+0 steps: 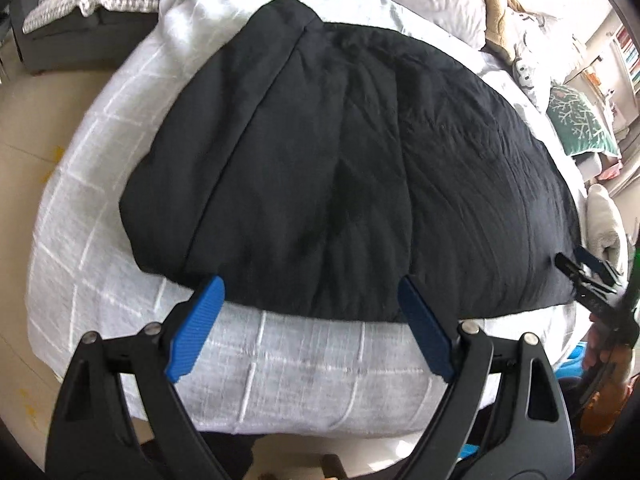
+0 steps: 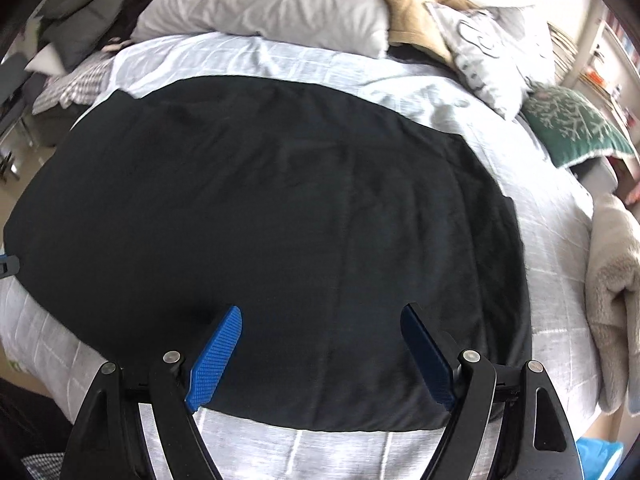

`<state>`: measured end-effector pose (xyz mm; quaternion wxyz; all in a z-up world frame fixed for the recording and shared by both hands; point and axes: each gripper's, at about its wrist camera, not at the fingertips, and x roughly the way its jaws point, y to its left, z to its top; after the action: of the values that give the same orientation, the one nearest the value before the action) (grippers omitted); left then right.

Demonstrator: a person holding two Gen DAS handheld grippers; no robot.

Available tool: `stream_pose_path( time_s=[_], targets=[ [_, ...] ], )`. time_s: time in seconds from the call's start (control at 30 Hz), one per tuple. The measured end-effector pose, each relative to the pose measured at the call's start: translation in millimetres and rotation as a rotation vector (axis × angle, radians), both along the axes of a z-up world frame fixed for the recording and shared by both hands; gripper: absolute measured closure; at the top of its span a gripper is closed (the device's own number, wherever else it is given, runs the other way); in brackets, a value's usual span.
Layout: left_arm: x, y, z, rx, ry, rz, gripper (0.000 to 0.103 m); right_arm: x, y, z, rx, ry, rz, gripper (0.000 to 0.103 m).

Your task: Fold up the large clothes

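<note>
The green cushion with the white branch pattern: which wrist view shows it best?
The right wrist view. There the green cushion sits larger at the bed's far right edge, its branch pattern readable, beside a grey printed pillow. The left wrist view shows the same cushion smaller, squeezed against the frame's right rim.

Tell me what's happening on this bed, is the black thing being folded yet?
A person holds a gripper in each hand over a large black garment spread on a bed with a white checked cover. The left gripper hovers at the garment's near edge, jaws open, nothing between them. The right gripper is over the same near edge further along, also open and empty. One side of the garment already looks folded over, but neither gripper holds any fabric now.
</note>
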<state>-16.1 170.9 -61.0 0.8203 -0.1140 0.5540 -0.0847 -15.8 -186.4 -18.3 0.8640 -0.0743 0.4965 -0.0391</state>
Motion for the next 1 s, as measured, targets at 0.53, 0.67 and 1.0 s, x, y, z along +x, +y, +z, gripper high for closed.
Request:
stream_pose_path(
  time_s=[0.53, 0.67, 1.0],
  targets=[
    [12, 33, -33, -0.202, 0.109, 0.187, 0.014, 14, 44, -9, 0.041, 0.055, 0.081, 0.019],
    [17, 45, -45, -0.278, 0.114, 0.280, 0.014, 16, 49, -8, 0.051, 0.055, 0.091, 0.019],
    [20, 58, -55, -0.342, 0.023, 0.395, 0.018, 18, 50, -12, 0.079, 0.074, 0.107, 0.019]
  ],
)
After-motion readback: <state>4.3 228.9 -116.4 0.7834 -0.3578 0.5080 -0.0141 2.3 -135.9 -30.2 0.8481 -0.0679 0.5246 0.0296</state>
